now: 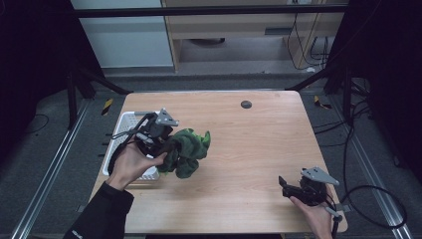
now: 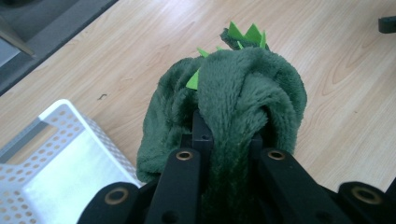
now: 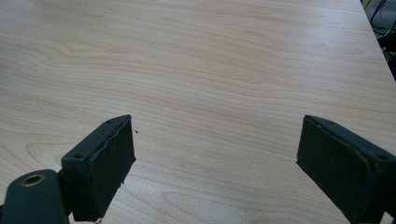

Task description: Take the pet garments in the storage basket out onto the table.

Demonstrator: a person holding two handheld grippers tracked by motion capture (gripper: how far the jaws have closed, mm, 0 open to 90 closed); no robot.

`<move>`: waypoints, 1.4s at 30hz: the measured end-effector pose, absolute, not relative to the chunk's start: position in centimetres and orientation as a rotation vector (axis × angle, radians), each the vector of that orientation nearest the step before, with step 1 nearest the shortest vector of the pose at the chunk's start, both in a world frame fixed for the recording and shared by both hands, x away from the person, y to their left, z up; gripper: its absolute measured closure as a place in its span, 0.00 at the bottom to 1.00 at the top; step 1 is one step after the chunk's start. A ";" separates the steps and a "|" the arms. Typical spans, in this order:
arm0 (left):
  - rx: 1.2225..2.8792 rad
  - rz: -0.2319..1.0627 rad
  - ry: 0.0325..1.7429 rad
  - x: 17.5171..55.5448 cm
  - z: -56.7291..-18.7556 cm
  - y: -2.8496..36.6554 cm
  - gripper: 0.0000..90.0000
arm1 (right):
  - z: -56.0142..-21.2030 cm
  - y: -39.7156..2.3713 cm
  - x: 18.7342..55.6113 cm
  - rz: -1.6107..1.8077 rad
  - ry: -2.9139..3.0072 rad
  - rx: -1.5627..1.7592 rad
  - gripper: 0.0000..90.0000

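With L gripper (image 1: 166,144) clamped on the green plush toy (image 1: 189,152) by the white basket (image 1: 125,119), I'd lift slow & steady, R gripper (image 1: 288,188) w/ jaws apart, empty.

Left gripper (image 2: 229,135) has its jaws clamped on a green plush (image 2: 233,88) with spikes, held over the table (image 2: 116,56), white basket (image 2: 60,158) just beside it.

A light wooden table (image 1: 249,149) carries a white perforated basket (image 1: 124,124) at its left edge.
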State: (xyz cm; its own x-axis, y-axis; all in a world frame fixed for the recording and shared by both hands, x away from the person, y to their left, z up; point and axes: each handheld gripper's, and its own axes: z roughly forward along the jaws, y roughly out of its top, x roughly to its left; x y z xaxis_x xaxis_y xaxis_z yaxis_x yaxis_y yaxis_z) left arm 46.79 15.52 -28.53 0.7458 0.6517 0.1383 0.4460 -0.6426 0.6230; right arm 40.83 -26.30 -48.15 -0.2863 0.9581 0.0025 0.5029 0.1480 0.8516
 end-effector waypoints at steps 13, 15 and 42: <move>2.392 0.422 0.777 47.3 -29.9 12.9 0.92 | -48.1 -26.3 40.8 1.048 1.859 1.392 0.12; 2.395 0.415 0.775 47.5 -30.2 12.6 0.92 | -48.1 -26.3 40.8 1.047 1.858 1.390 0.12; 2.473 0.333 0.749 49.0 -34.8 9.1 0.91 | -48.1 -26.4 40.8 1.045 1.854 1.386 0.12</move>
